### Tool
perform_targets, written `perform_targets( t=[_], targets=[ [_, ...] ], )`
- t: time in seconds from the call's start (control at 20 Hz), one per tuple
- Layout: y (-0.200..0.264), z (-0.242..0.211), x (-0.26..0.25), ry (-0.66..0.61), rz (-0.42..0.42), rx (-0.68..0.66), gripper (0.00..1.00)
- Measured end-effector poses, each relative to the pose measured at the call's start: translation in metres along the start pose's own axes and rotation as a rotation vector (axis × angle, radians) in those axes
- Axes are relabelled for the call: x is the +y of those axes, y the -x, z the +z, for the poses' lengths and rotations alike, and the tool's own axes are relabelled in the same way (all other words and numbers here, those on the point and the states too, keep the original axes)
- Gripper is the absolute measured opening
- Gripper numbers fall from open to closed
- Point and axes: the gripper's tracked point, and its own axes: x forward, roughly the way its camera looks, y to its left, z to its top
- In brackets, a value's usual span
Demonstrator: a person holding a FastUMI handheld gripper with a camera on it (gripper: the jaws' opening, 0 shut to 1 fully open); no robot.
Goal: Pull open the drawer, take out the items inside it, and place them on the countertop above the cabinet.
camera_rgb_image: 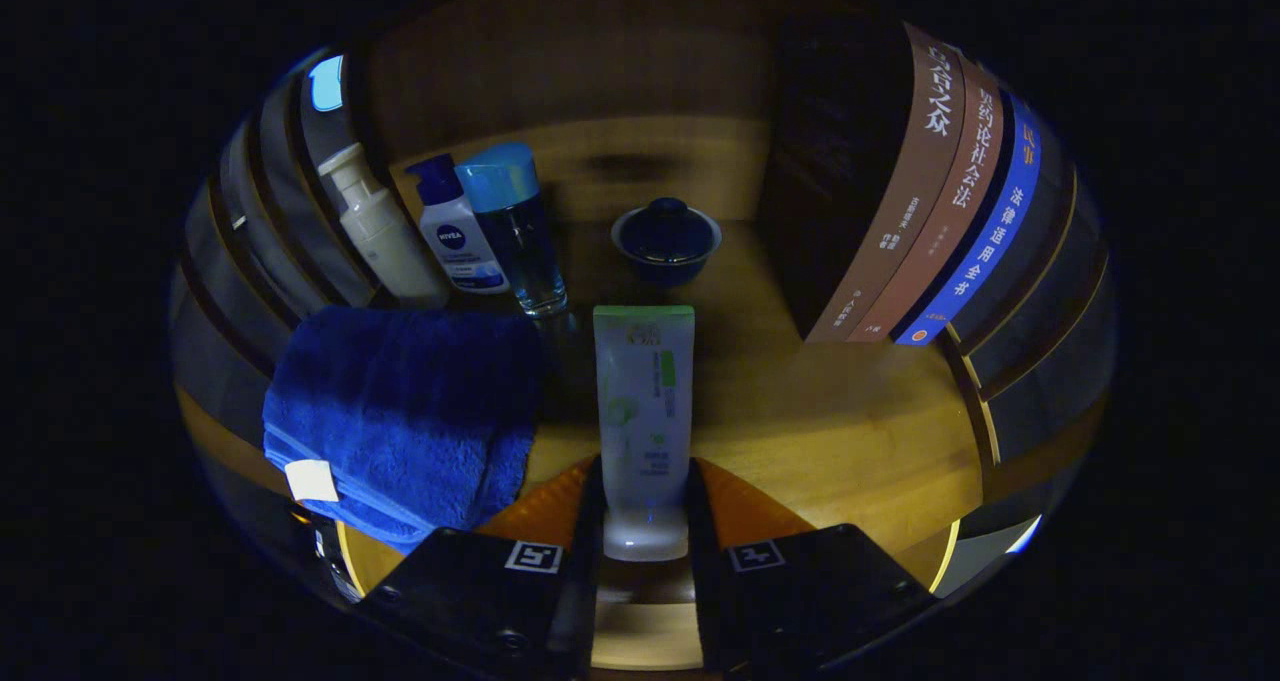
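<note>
White plastic tube with green cap (644, 411) stands between your gripper (645, 506) fingers, both pressing its near end, over the wooden countertop (850, 431); folded blue towel (410, 416) lies just left.

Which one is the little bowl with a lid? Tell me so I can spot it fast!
Find the wooden countertop with the books standing on one side and the bottles on the other. The dark blue lidded bowl sits between them, beyond the white tube that the tool grips. It is the one low, round thing, with a knob on top.
</note>
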Motion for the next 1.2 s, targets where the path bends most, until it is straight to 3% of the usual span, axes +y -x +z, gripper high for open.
perform_targets(
  t=[0.2, 0.35, 0.6, 0.8, 1.2],
  targets=[
    [-0.007, -0.01, -0.007, -0.021, -0.011, 0.034, 0.46],
    [-0.003, -0.004, -0.006, -0.032, -0.003, 0.004, 0.54],
    [0.017, -0.008, -0.009, -0.018, -0.005, -0.02, 1.0],
    [0.057, -0.013, -0.002, -0.046, 0.038, -0.143, 1.0],
    [0.187, -0.064, -0.001, -0.064, 0.068, -0.51, 1.0]
  ],
)
